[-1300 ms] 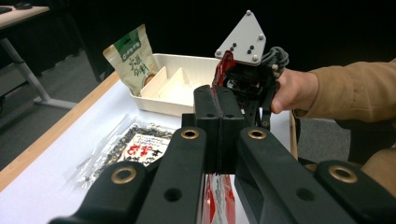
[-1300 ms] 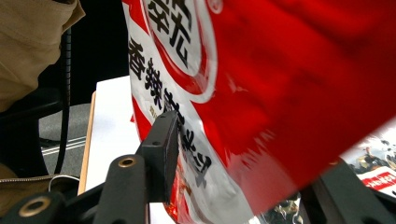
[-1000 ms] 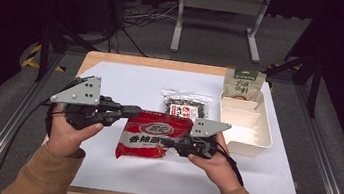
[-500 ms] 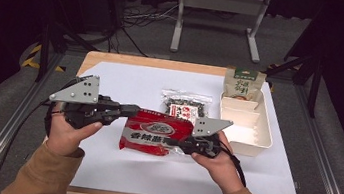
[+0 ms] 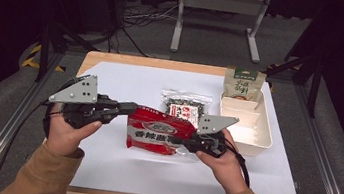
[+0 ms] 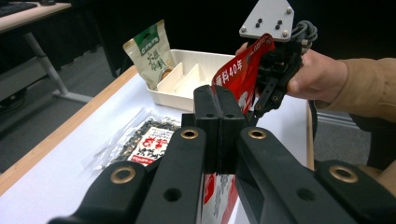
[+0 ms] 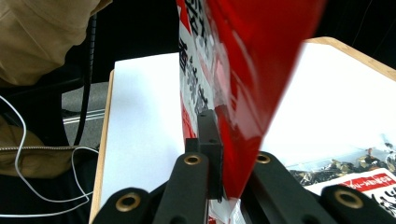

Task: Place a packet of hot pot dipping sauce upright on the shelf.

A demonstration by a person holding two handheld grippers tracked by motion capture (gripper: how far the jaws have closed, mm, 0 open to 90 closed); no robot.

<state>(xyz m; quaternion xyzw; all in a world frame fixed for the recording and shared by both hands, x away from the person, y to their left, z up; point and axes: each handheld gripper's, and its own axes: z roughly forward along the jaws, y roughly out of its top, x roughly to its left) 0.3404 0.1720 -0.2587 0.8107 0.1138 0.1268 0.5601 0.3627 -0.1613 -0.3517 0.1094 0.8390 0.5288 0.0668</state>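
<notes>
my left tool (image 5: 128,107) and right tool (image 5: 192,141) each clamp an edge of the glossy red crinkled snack pouch (image 5: 157,135), held above the white desk (image 5: 126,83), just beside the compartmented cream tray (image 5: 261,139).

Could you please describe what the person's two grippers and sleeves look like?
The left gripper and the right gripper are both black, with linked arms joined by brass-coloured rivets and flat black jaws. Each carries a grey three-cornered plate with small dark screws on top. A black cable trails from the right one. The sleeves are tan.
</notes>
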